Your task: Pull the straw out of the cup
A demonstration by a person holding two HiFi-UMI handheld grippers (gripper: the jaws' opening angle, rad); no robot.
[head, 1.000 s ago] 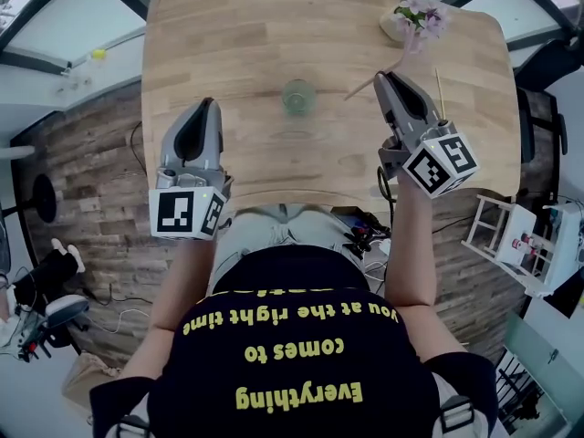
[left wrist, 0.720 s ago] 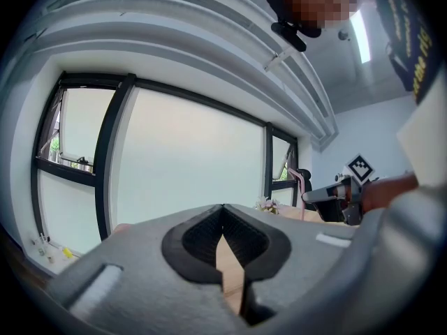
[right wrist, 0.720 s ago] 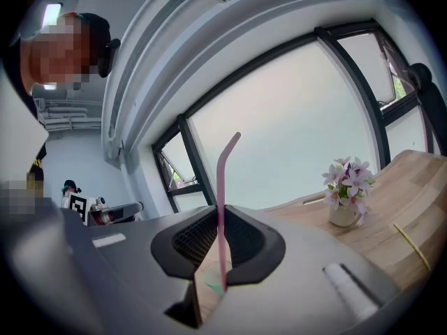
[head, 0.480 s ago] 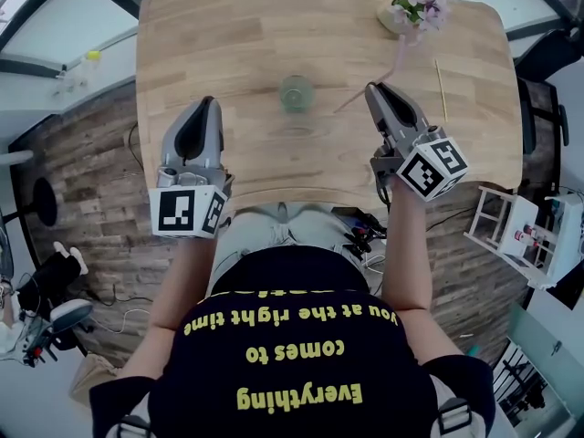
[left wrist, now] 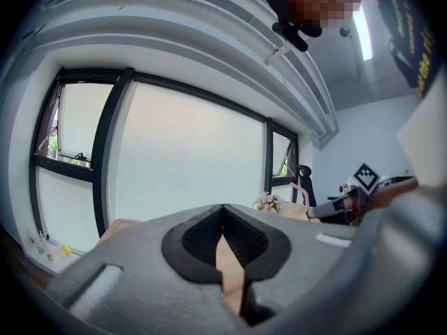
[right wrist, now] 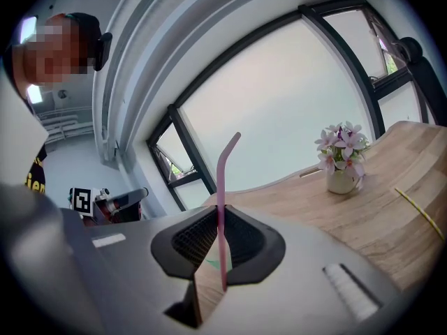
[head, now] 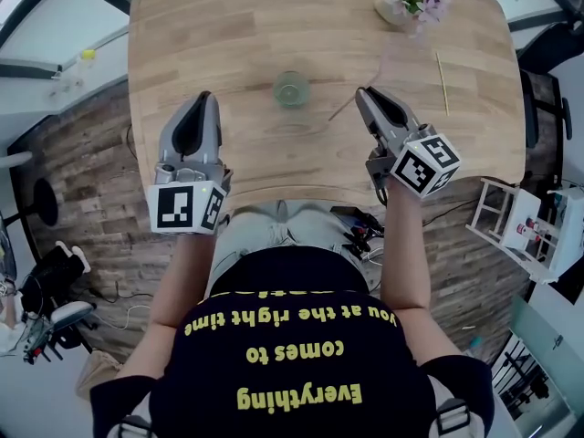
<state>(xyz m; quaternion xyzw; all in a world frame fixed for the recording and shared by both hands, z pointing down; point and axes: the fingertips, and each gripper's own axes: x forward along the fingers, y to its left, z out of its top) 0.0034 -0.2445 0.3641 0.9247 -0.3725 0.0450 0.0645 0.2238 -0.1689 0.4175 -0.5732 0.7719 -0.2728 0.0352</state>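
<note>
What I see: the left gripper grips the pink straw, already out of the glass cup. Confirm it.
Wrong side: the right gripper grips the pink straw, already out of the glass cup. The right gripper view shows the straw between its fingers.

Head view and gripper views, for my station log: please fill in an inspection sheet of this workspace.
Surface: wooden table, no spills seen.
Job's things: glass cup upright mid-table, no straw in it; pink straw out, in the right gripper.
Clutter: flower vase at far edge; thin yellow stick lying on the right side.
Grippers: left gripper shut, empty; right gripper shut on the straw.
Cables: tangle on the floor below the table's near edge.
Surroundings: windows, white rack at right.
</note>
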